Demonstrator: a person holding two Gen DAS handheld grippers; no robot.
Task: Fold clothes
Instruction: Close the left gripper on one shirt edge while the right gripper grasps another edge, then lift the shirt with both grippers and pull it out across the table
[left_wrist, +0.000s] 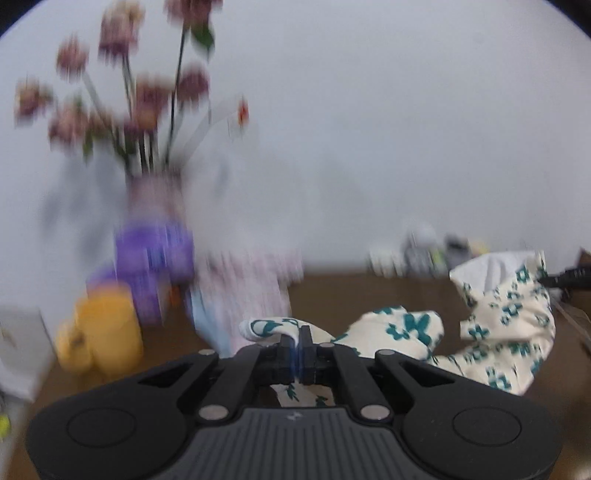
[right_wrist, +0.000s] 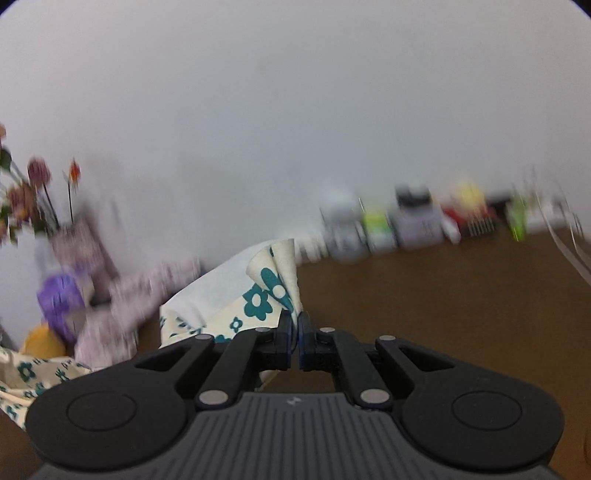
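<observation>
A cream garment with teal flower print (left_wrist: 509, 325) hangs lifted above the brown table (left_wrist: 369, 295). My left gripper (left_wrist: 296, 338) is shut on one edge of the garment, which bunches over its fingertips. My right gripper (right_wrist: 294, 325) is shut on another edge of the garment (right_wrist: 266, 291), whose white inner side stands up to the left of the fingers. The right gripper's tip shows in the left wrist view at the far right (left_wrist: 565, 277), pinching the cloth. Both views are blurred by motion.
A vase of pink flowers (left_wrist: 147, 110), purple containers (left_wrist: 155, 258), a yellow mug (left_wrist: 107, 332) and a pink patterned cloth (left_wrist: 247, 291) stand at the left by the wall. Bottles and small items (right_wrist: 417, 221) line the wall at the back right. The brown table (right_wrist: 443, 295) stretches right.
</observation>
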